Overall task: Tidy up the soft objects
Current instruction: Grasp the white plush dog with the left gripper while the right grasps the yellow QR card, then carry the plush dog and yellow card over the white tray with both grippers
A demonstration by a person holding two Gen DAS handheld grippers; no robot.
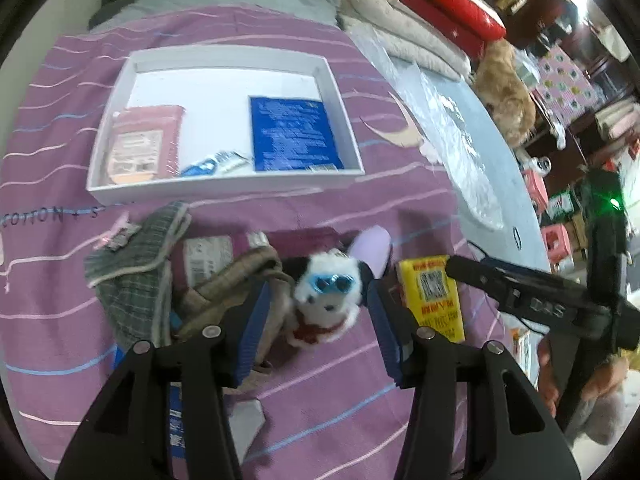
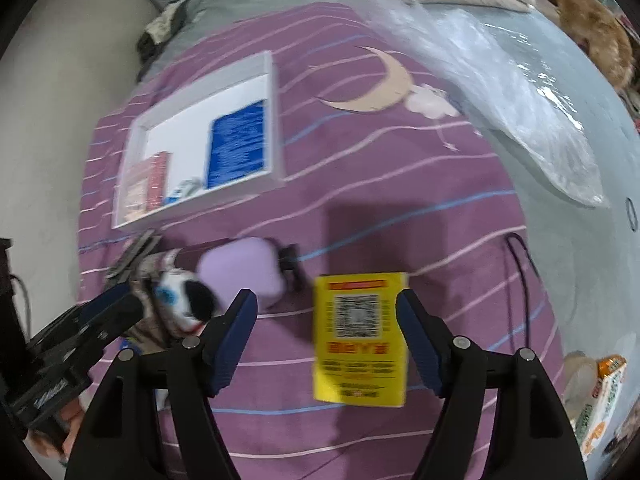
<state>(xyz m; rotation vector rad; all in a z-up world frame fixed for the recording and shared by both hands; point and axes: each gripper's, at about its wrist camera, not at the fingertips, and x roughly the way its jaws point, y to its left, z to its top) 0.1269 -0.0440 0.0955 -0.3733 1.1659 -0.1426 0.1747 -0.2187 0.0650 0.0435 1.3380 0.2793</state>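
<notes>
Soft white plush dog with black ears and shiny blue sunglasses [image 1: 326, 300] lies on the purple striped bedspread [image 1: 360, 208], directly between the spread blue-padded jaws of the left gripper [image 1: 316, 320]; the pads stand on either side of the toy, apart from it, so the jaws are released. To the toy's left sits a heap of cloth: a grey-green checked fabric piece [image 1: 136, 264] and a beige woven fabric piece [image 1: 236, 284] over a pink packet. Just behind the toy is a pale lilac rounded soft pouch [image 1: 374, 246], and to its right a yellow rectangular packet with a QR code [image 1: 434, 296].

Farther back on the bedspread rests a shallow white rectangular tray [image 1: 224, 190], holding a pink plastic-wrapped pack [image 1: 140, 144] on its left, a flat dark blue printed packet [image 1: 294, 138] on its right, and a small blue-and-white sachet [image 1: 212, 164] between them near the front wall.

In the right wrist view, the right gripper [image 2: 326, 344] hangs with its jaws wide apart and released, straddling the yellow packet, which lies flat on the bedspread; whether the pads touch it cannot be told through the blur. The left gripper shows at the lower left there, beside the plush dog.
</notes>
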